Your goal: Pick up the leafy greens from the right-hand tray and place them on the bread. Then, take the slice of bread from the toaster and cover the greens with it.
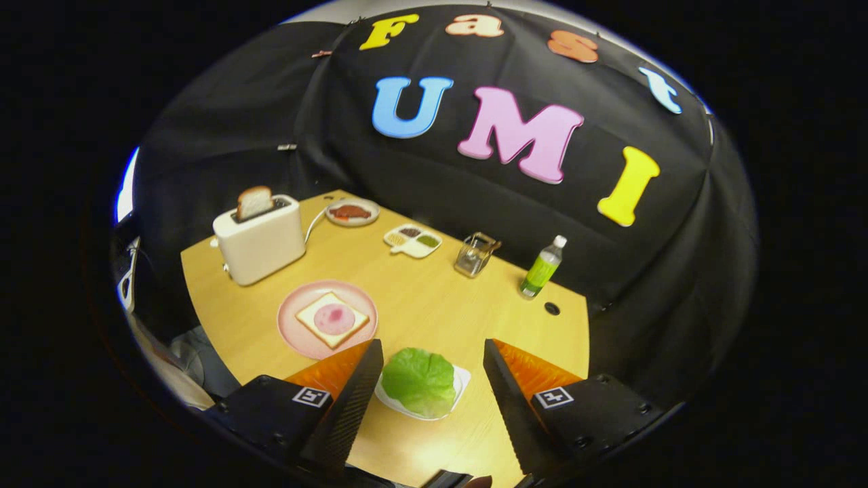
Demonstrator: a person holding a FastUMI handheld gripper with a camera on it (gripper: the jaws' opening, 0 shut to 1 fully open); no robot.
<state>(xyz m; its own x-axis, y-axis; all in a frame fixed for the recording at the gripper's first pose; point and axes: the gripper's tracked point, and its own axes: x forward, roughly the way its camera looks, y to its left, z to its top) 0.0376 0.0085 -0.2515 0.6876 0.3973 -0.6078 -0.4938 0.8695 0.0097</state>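
Tool [428, 379] fingers spread wide, gripping nothing; lettuce leaf [419, 381] lies on white tray [462, 377] between them, on bench [420, 298].

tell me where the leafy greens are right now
In the gripper view the leafy greens lie on a small white tray between the open fingers, on the wooden table, just this side of the pink plate with bread.
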